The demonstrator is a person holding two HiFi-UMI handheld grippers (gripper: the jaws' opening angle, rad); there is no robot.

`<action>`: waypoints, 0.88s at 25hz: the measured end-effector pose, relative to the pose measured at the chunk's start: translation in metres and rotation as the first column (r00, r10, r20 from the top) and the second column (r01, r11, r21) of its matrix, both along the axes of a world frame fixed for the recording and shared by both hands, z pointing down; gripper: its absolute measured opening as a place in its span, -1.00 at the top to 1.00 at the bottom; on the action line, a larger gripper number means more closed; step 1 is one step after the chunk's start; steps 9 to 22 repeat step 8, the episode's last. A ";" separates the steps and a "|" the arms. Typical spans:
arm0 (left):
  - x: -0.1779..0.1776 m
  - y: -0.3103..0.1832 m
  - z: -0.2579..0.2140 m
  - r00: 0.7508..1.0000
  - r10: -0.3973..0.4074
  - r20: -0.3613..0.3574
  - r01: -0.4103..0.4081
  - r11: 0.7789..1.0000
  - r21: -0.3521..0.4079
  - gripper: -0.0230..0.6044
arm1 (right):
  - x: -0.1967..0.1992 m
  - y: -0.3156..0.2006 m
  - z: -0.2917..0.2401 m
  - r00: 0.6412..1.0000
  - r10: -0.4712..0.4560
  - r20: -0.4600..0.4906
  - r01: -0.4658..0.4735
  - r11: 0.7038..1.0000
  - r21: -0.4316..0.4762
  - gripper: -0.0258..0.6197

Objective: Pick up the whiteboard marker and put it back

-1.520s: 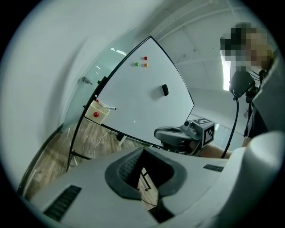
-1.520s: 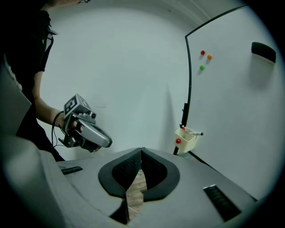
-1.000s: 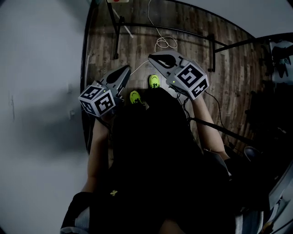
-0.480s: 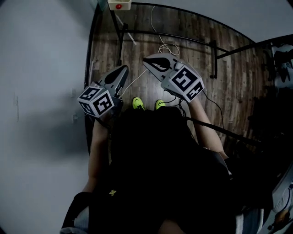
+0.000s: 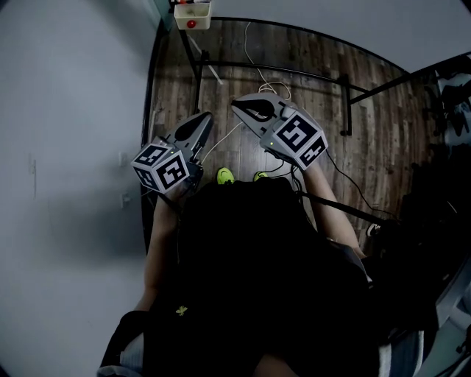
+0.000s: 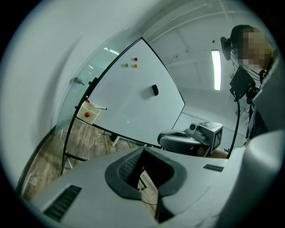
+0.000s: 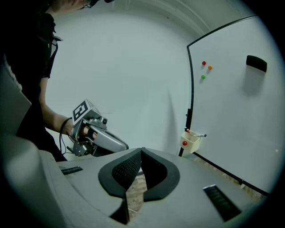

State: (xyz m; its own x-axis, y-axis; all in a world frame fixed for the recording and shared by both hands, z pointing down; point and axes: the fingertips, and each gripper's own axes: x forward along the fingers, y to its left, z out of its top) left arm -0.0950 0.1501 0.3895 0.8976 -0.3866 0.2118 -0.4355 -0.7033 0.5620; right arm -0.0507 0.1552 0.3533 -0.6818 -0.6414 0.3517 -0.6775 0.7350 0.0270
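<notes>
The whiteboard marker [image 6: 99, 107] [image 7: 199, 135] lies across a small cream tray [image 6: 87, 112] [image 7: 190, 141] [image 5: 193, 13] with a red dot, hung at the lower corner of the whiteboard [image 6: 133, 102] [image 7: 236, 111]. Both grippers are held in the air well short of it. My left gripper [image 5: 200, 124] [image 6: 142, 150] has its tips together with nothing between them. My right gripper [image 5: 246, 105] [image 7: 141, 149] is also shut and empty, a little ahead of the left one. Each gripper shows in the other's view, the right gripper [image 6: 187, 140] and the left gripper [image 7: 100, 138].
A black eraser [image 6: 154, 90] [image 7: 256, 63] and three coloured magnets [image 6: 131, 62] [image 7: 205, 69] sit on the board. The board's black stand [image 5: 294, 74] and a white cable [image 5: 257, 70] lie on the wooden floor ahead. A grey wall [image 5: 66, 147] runs along the left. Yellow-green shoes [image 5: 224, 175] show below the grippers.
The tray has come further into the top of the head view and the shoes have slid down the picture. Both grippers sit slightly higher. Their jaws have not changed.
</notes>
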 end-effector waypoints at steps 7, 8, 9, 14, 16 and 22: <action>0.001 0.009 0.000 1.000 0.003 0.007 -0.003 1.000 0.006 0.82 | -0.003 0.008 0.001 1.000 -0.008 0.000 0.008 1.000 -0.003 0.89; 0.001 0.011 0.000 1.000 0.004 0.008 -0.004 1.000 0.006 0.82 | -0.003 0.010 0.001 1.000 -0.009 0.000 0.009 1.000 -0.004 0.89; 0.001 0.011 0.000 1.000 0.004 0.008 -0.004 1.000 0.006 0.82 | -0.003 0.010 0.001 1.000 -0.009 0.000 0.009 1.000 -0.004 0.89; 0.001 0.011 0.000 1.000 0.004 0.008 -0.004 1.000 0.006 0.82 | -0.003 0.010 0.001 1.000 -0.009 0.000 0.009 1.000 -0.004 0.89; 0.001 0.011 0.000 1.000 0.004 0.008 -0.004 1.000 0.006 0.82 | -0.003 0.010 0.001 1.000 -0.009 0.000 0.009 1.000 -0.004 0.89; 0.001 0.011 0.000 1.000 0.004 0.008 -0.004 1.000 0.006 0.82 | -0.003 0.010 0.001 1.000 -0.009 0.000 0.009 1.000 -0.004 0.89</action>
